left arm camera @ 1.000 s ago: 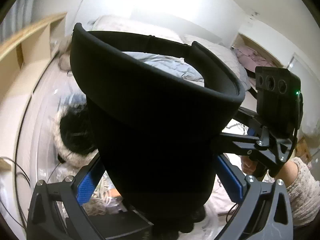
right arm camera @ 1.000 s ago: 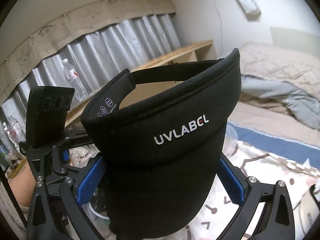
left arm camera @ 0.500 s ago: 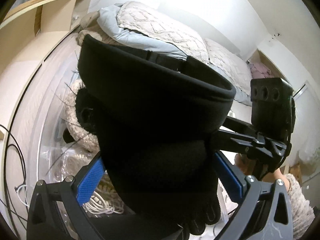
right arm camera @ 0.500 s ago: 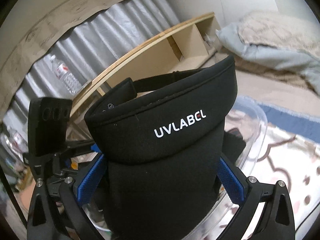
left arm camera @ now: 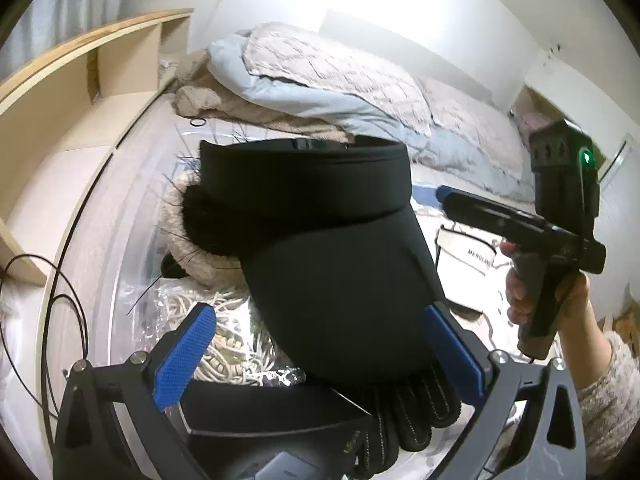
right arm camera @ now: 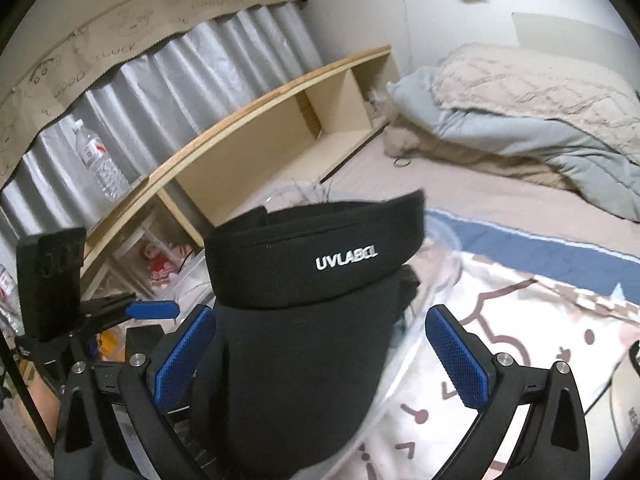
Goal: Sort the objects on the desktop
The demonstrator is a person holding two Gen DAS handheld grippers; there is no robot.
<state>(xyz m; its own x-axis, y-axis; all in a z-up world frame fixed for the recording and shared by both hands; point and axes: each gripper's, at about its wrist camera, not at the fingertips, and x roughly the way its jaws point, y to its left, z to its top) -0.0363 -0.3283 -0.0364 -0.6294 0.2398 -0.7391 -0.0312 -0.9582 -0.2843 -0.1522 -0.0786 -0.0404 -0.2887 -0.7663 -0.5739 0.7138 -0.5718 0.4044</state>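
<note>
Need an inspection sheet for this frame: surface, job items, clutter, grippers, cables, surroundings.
Surface: bed with a cartoon-print sheet; a clear plastic bin rests on it.
Job's things: black visor lies in the bin, over black gloves and a fur-trimmed item.
Clutter: bagged white cord in the bin.
Grippers: left gripper open, pads apart around the visor brim; right gripper open likewise.
Cables: thin black wire loops outside the bin.
Surroundings: wooden shelf, water bottle, rumpled duvet.

Rumpled blue-grey duvet [right arm camera: 520, 136] on the bed, wooden shelf [right arm camera: 256, 132], water bottle [right arm camera: 98, 160] before silver curtain [right arm camera: 168, 80]
</note>
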